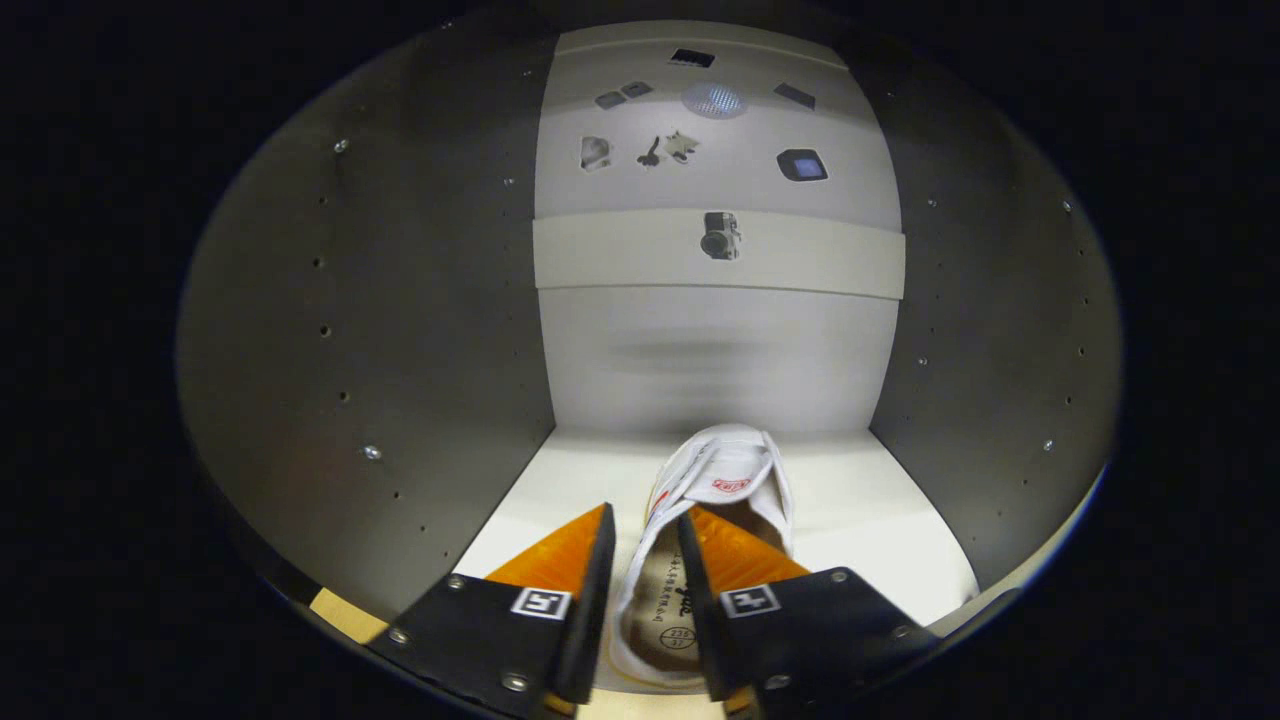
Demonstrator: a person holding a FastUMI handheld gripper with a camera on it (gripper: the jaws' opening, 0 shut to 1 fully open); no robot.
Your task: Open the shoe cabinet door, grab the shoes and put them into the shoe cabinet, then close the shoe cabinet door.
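**Gripper holding a shoe inside the cabinet compartment**

The gripper [645, 560] reaches forward into the shoe cabinet [400, 330], its two fingers pointing toward the back wall [715, 350] and angled slightly downward over the cabinet floor [870, 520]. The fingers stand at a narrow spacing, one on either side of the left side wall of a white shoe [725, 480]: the left finger lies against the outside of that wall, and the right finger sits inside the shoe's opening, above the insole. The shoe is thus clamped by its side between the two fingers. Its heel end lies nearest the gripper body, and its toe points toward the back wall, extending just beyond the fingertips. The sole appears to rest on or just above the pale floor; contact cannot be confirmed.

The side panels of the compartment, dotted with small holes and screws, rise left and right of the fingers. A pale shelf edge [620, 255] crosses the back wall above the shoe, and several small dark items [720, 236] show on the surface above it.
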